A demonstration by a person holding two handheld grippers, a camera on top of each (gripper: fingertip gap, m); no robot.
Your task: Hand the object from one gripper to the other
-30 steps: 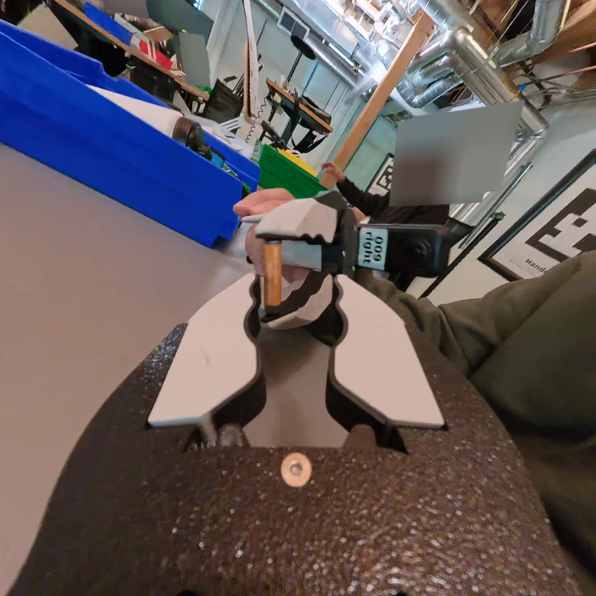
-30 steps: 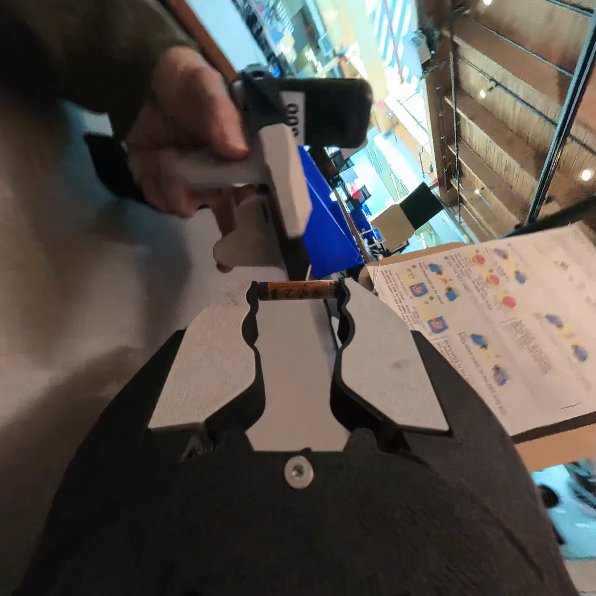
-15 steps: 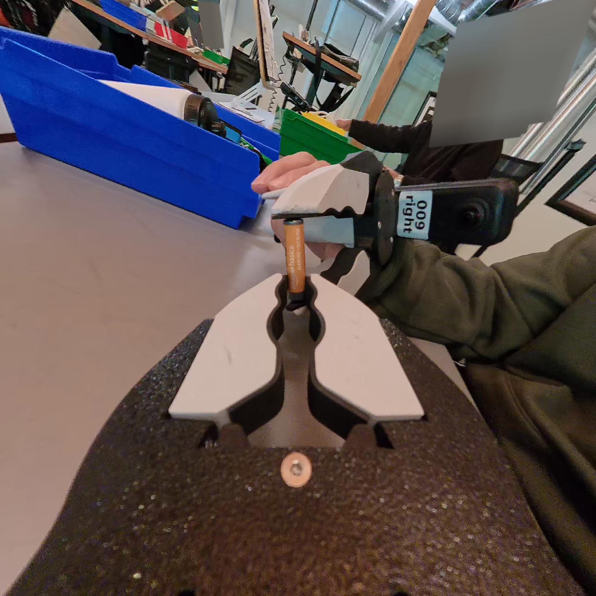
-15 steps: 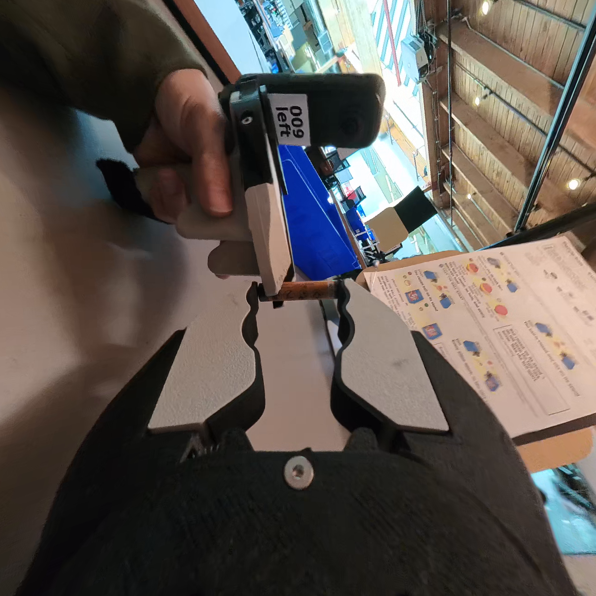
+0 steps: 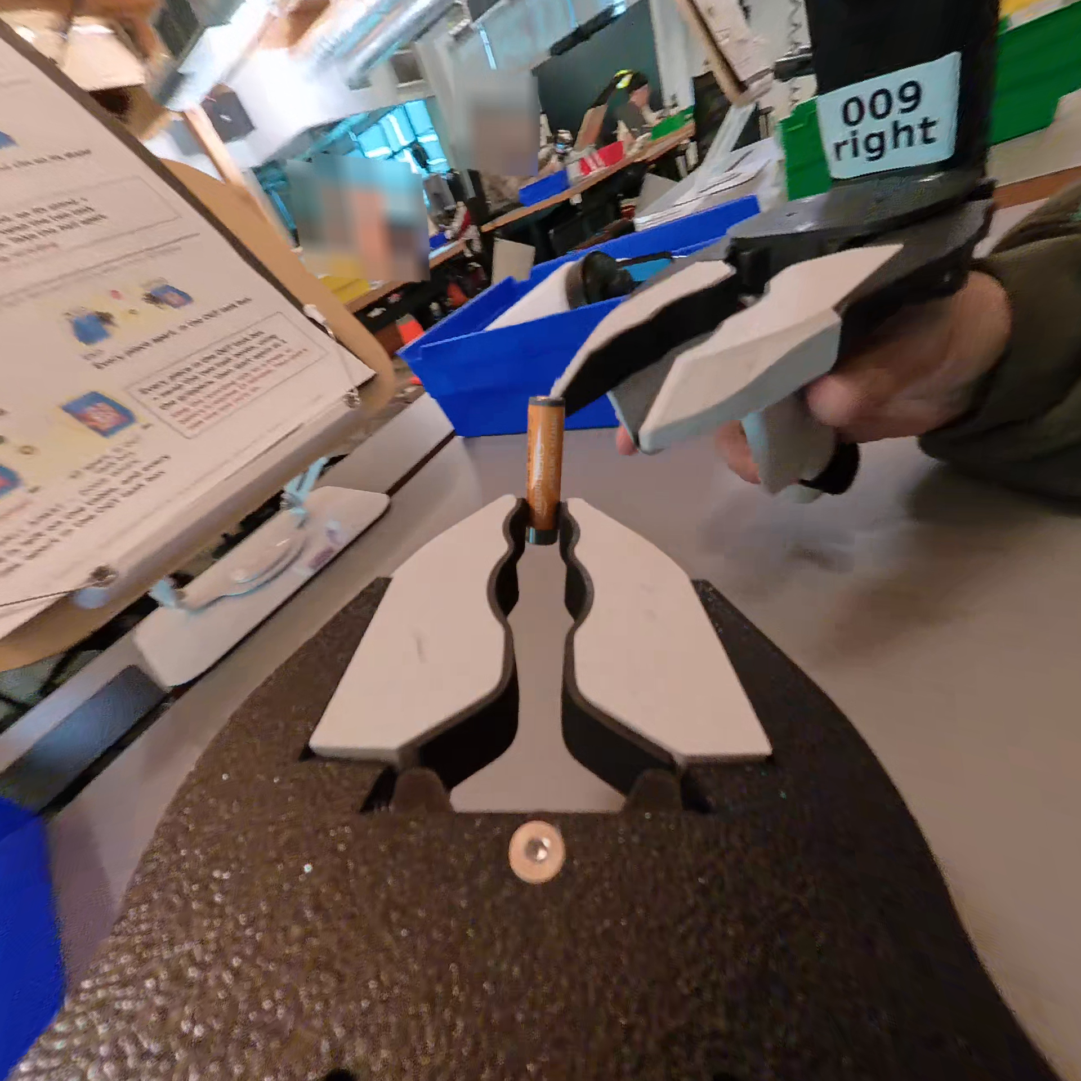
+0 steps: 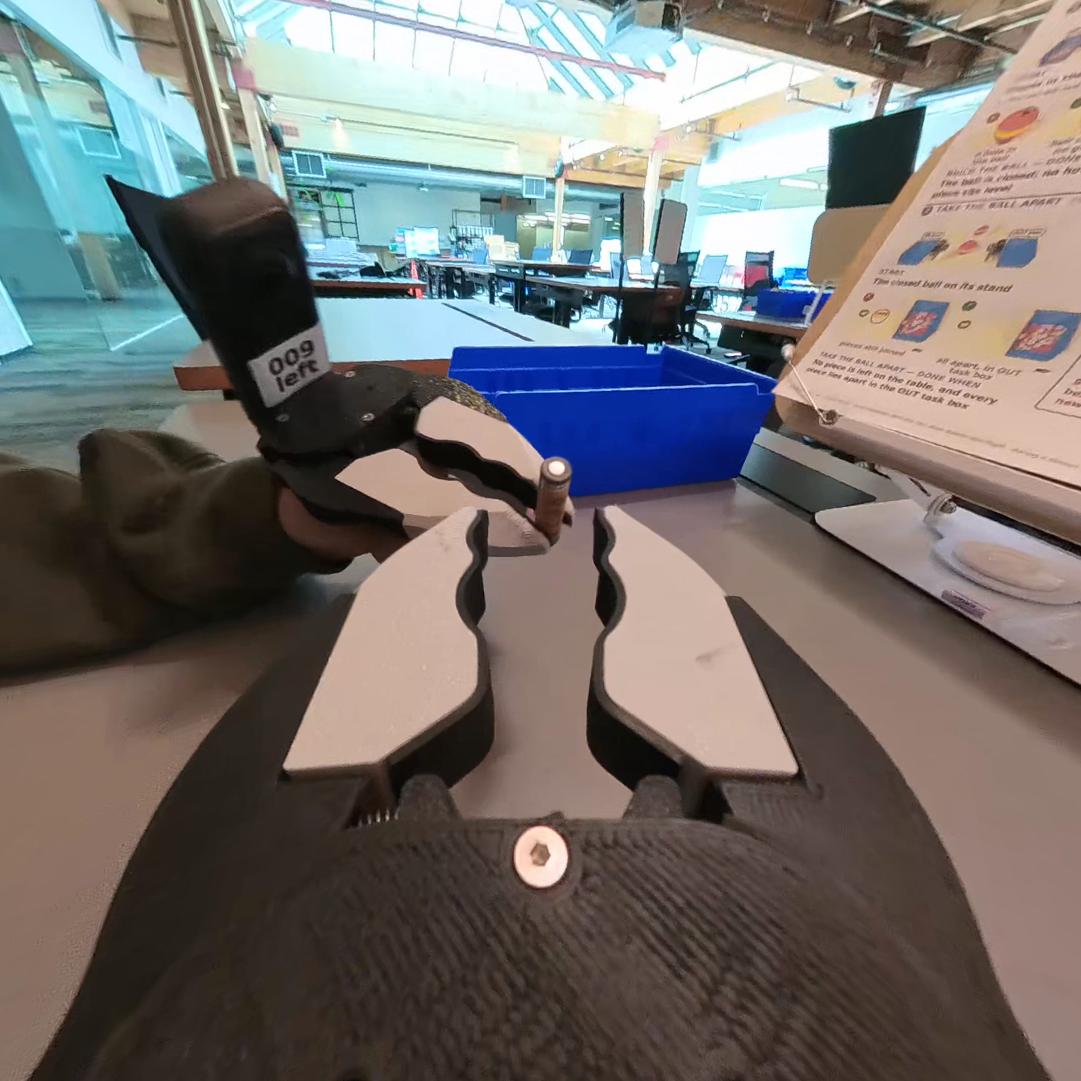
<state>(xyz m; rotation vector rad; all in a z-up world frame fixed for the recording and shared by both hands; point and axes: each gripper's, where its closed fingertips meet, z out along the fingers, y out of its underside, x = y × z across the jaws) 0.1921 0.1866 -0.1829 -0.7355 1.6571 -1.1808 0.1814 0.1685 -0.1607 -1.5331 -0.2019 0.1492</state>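
An orange-brown battery (image 5: 544,462) stands upright, clamped at its lower end between the tips of my left gripper (image 5: 541,517), which is shut on it above the grey table. My right gripper (image 5: 602,418) comes in from the upper right, held by a hand, with its jaws open and one tip close to the battery's top. In the right wrist view my right gripper (image 6: 541,520) is open and empty. The left gripper (image 6: 538,515) reaches in from the left with the battery (image 6: 554,491) just beyond the open fingertips.
A blue bin (image 5: 497,374) sits on the table behind the battery, and it also shows in the right wrist view (image 6: 614,421). A printed sheet on a tilted board (image 5: 117,292) (image 6: 965,292) stands on a white base (image 6: 936,556). Olive sleeves lie along the table. Only a small space, under 4 cm, lies between the two pairs of fingers.
The left gripper shut on the battery's lower end. The right gripper, which held the battery by its ends, opened and drew back. Both grippers turned level with the table.
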